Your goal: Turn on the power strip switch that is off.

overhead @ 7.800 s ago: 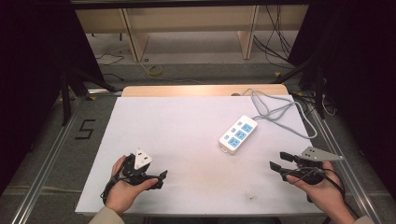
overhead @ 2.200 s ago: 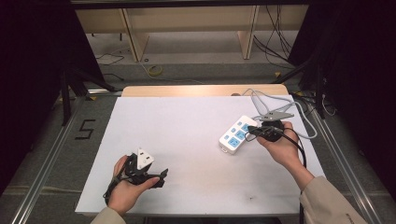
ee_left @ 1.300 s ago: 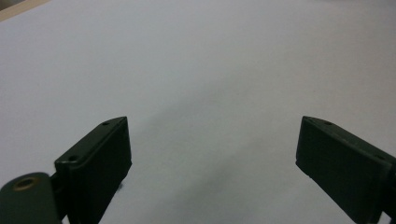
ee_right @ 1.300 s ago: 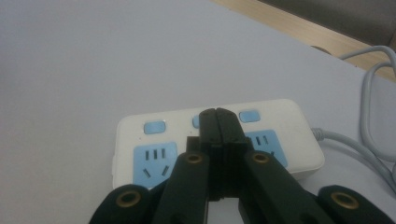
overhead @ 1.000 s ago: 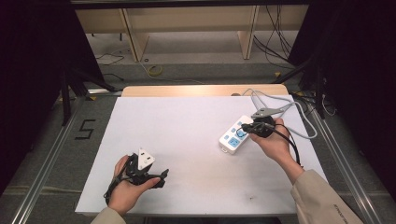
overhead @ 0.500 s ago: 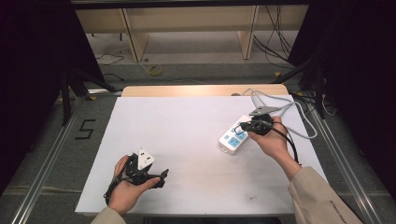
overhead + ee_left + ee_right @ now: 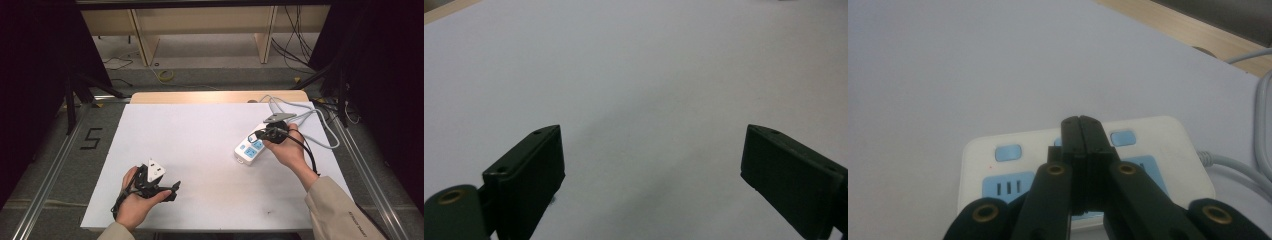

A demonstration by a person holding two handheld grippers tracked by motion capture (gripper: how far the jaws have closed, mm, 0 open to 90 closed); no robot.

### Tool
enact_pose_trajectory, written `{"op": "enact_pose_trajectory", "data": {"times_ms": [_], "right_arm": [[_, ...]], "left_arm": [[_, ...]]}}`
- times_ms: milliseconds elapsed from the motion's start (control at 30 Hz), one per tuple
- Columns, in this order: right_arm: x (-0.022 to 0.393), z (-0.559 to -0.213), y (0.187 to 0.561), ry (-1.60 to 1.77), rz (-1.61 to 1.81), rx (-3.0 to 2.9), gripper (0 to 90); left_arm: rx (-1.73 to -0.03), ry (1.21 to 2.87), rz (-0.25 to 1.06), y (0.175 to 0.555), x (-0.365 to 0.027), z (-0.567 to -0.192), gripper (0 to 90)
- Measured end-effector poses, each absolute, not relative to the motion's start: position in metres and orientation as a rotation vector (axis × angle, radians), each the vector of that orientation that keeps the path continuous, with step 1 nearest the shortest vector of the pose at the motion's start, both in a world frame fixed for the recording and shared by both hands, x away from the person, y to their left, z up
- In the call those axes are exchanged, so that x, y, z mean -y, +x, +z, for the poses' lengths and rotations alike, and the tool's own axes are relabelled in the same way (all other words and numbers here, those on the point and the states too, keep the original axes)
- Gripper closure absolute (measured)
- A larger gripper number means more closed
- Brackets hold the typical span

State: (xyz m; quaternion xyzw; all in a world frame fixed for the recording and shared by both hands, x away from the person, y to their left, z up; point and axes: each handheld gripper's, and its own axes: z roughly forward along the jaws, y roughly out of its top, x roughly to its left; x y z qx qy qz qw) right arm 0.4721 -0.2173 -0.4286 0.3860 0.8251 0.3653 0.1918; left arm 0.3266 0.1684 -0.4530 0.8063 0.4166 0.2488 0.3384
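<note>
Over the strip (image 7: 1083,165), your right gripper (image 7: 1082,125) has its fingers (image 7: 1070,132) pressed flat together with nothing between them. Their tips sit above the middle one of the strip's three blue buttons (image 7: 1008,152); whether they touch it you cannot tell from the right gripper view. A small red light (image 7: 991,166) shows on the strip just below the button farthest from its cord. In the high view your right hand (image 7: 287,150) covers the strip's cord end, and the strip (image 7: 248,148) lies slantwise on the bench (image 7: 200,135), its free end nearest you. The grey cord (image 7: 320,137) leaves the strip's far end and loops beyond it toward the bench's far edge.

Well apart from the strip, across the bench and nearer to you, your left gripper (image 7: 167,190) points along the surface toward the strip's side. Its fingers (image 7: 529,175) stand wide apart with only bare white bench (image 7: 649,100) between them, and your left hand (image 7: 137,202) rests on the bench.
</note>
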Motion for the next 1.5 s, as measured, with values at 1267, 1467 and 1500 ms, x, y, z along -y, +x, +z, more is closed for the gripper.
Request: {"op": "enact_pose_trajectory", "data": {"times_ms": [1267,1467,1500], "right_arm": [[0.2,-0.434,0.495,1.105,0.92,-2.387,90.0],[0.198,-0.434,0.499,1.108,0.901,-2.4,90.0],[0.197,-0.435,0.5,1.115,0.895,-2.404,90.0]], "left_arm": [[-1.088,2.096,0.644,0.327,-0.168,-0.453,9.9],[-1.088,2.096,0.647,0.327,-0.168,-0.453,9.9],[-1.088,2.095,0.648,0.327,-0.168,-0.453,9.9]]}}
